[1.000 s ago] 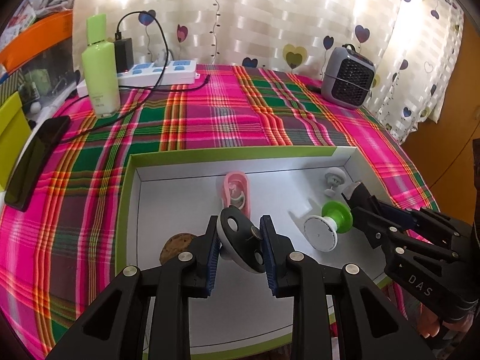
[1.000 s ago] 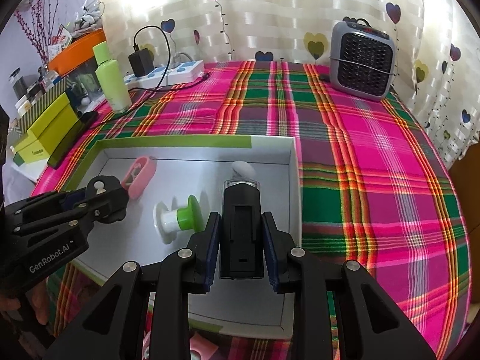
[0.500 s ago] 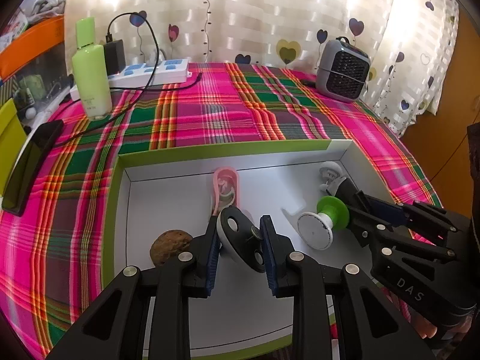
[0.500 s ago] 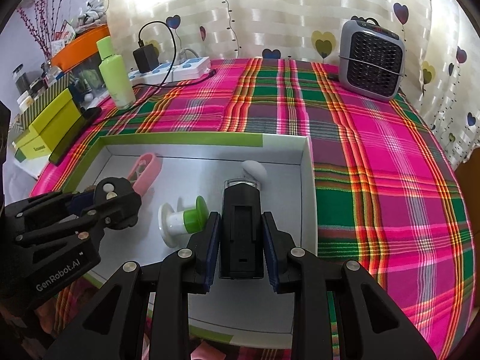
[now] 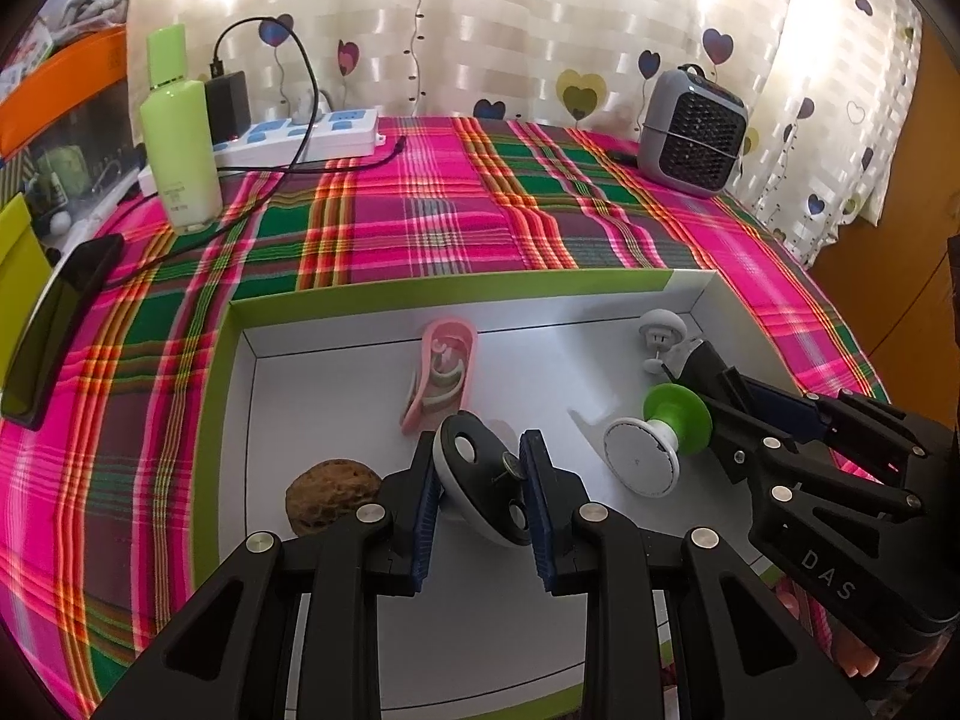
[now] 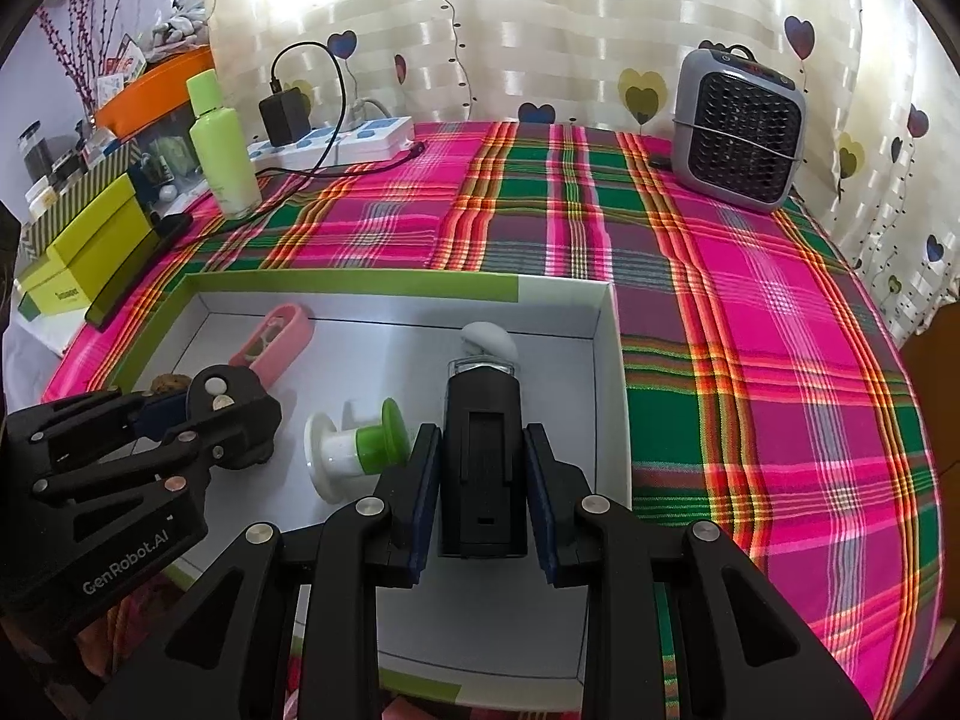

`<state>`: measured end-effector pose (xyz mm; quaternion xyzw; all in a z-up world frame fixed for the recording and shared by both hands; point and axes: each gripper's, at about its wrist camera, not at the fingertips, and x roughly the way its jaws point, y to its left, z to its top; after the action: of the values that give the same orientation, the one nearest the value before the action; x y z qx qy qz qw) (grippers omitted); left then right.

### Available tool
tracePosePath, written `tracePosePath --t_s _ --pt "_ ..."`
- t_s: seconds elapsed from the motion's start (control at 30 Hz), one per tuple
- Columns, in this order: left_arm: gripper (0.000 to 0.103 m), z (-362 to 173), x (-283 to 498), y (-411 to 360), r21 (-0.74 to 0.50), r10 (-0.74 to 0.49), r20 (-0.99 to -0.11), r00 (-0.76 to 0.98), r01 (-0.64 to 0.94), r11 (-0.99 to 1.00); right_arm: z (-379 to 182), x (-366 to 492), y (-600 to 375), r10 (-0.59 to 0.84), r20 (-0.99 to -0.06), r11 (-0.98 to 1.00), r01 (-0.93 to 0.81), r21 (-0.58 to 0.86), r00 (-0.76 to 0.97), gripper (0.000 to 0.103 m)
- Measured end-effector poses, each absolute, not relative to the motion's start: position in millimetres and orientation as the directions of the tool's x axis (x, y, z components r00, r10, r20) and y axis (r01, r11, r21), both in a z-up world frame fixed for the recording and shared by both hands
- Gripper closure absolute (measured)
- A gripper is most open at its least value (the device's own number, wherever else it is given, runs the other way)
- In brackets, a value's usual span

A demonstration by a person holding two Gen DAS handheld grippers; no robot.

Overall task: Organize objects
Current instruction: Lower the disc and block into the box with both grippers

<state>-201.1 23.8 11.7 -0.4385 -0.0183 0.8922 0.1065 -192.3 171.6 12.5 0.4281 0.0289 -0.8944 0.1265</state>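
Both claws hang above the white tray with the green rim (image 5: 336, 291), which rests on the plaid-covered table (image 5: 420, 222). The left claw (image 5: 480, 501) is closed on a grey-and-black disc-shaped part (image 5: 480, 480): its blue pads press the part's two faces, so the part stands on edge between them, clear of the tray floor as far as can be judged. The right claw (image 6: 477, 489) is closed on a black rectangular device (image 6: 483, 468), gripped across its narrow sides with the long axis running along the fingers; this orientation keeps its clear front end pointing toward the far wall of the tray. Loose on the tray floor are a pink oval case (image 5: 441, 372), a brown nut-like object (image 5: 333, 495), a green-and-white spool (image 5: 657, 441) lying on its side, and a small white mushroom-shaped piece (image 5: 660, 330) near the far right corner. The spool lies between the two claws, near both. Judged from this layout, the step in hand is sorting held items into or out of the tray; which of the two cannot be told. A green bottle (image 5: 180, 132), a power strip (image 5: 306, 135) and a small grey heater (image 5: 693, 132) stand well apart at the far edge of the table and do not obstruct either claw.
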Motion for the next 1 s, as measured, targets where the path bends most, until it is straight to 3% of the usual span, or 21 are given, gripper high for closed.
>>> tracePosePath --t_s 0.3,1.0 --pt "0.078 11 -204 21 -0.133 0.207 -0.778 -0.593 -0.166 -0.977 13 -191 173 -0.277 -0.765 -0.949 0.289 0.124 -0.581 0.075" --pt "0.078 10 -203 22 -0.131 0.205 -0.775 -0.598 -0.165 -0.978 9 -195 162 -0.14 -0.802 -0.967 0.254 -0.015 -0.58 0.075"
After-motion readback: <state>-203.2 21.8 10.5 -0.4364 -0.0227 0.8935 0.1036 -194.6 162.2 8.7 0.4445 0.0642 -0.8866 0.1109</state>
